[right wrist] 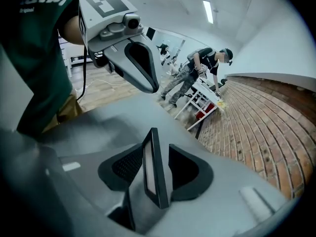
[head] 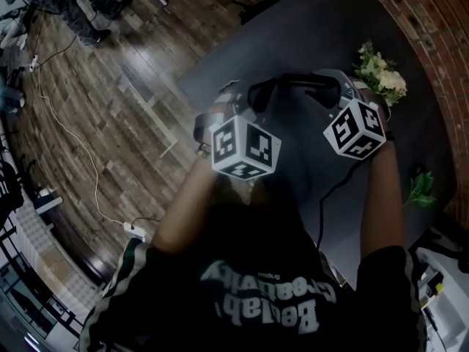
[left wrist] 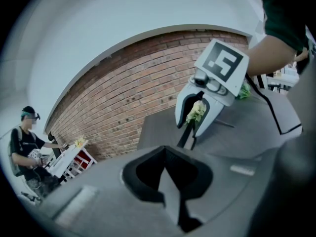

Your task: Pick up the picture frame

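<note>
A thin black picture frame (right wrist: 154, 167) with a pale face stands edge-on on the dark grey table (head: 293, 42). My right gripper (right wrist: 154, 165) straddles it, jaws open, with a gap between each pad and the frame. From the left gripper view the same frame (left wrist: 190, 132) shows as a dark strip under the right gripper (left wrist: 193, 128). My left gripper (left wrist: 165, 154) has its pads together with nothing seen between them. It hangs just short of the frame's far end, and its tip (right wrist: 151, 86) shows above that end. In the head view the two marker cubes (head: 245, 149) hide the frame.
Pale flowers (head: 381, 72) and a green sprig (head: 421, 189) lie on the table by the brick wall (head: 432, 20). A cable (head: 73, 145) runs over the wooden floor on the left. A person (right wrist: 207, 65) bends over a white rack (right wrist: 202, 100) in the background.
</note>
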Demonstrator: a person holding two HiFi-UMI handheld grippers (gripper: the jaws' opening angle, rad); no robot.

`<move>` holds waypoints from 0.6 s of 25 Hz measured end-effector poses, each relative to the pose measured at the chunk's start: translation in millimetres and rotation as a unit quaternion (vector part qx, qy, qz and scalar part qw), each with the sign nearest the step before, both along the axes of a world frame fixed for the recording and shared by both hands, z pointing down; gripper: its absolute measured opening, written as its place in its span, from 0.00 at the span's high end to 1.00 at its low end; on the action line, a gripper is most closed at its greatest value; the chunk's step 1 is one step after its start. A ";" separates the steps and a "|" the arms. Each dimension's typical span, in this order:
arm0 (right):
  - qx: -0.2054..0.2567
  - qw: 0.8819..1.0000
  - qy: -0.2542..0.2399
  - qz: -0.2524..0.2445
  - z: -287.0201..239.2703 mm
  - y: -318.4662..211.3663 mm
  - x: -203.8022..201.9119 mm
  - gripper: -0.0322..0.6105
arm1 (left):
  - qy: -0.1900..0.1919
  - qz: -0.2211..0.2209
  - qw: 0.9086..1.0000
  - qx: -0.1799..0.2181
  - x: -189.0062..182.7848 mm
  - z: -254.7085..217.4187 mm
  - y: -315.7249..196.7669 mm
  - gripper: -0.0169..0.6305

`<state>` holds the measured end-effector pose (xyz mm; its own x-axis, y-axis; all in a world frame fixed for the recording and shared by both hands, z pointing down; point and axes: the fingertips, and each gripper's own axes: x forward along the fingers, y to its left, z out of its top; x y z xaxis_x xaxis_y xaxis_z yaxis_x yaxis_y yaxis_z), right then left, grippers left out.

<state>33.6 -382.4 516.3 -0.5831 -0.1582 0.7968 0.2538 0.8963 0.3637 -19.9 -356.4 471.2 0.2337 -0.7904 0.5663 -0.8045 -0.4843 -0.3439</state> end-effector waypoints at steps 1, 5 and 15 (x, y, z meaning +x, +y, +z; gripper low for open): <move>-0.003 1.000 0.006 -0.004 2.8 -2.2 0.4 0.68 | 0.001 -0.001 1.000 -0.001 0.0 1.4 -1.4 0.97; -0.011 0.999 0.030 -0.018 16.5 -13.2 2.0 0.67 | 0.006 -0.001 1.000 -0.006 0.3 10.3 -8.8 0.97; -0.056 0.993 0.099 -0.045 59.7 -25.7 7.4 0.66 | 0.014 0.004 1.000 -0.020 -0.2 37.0 -27.1 0.97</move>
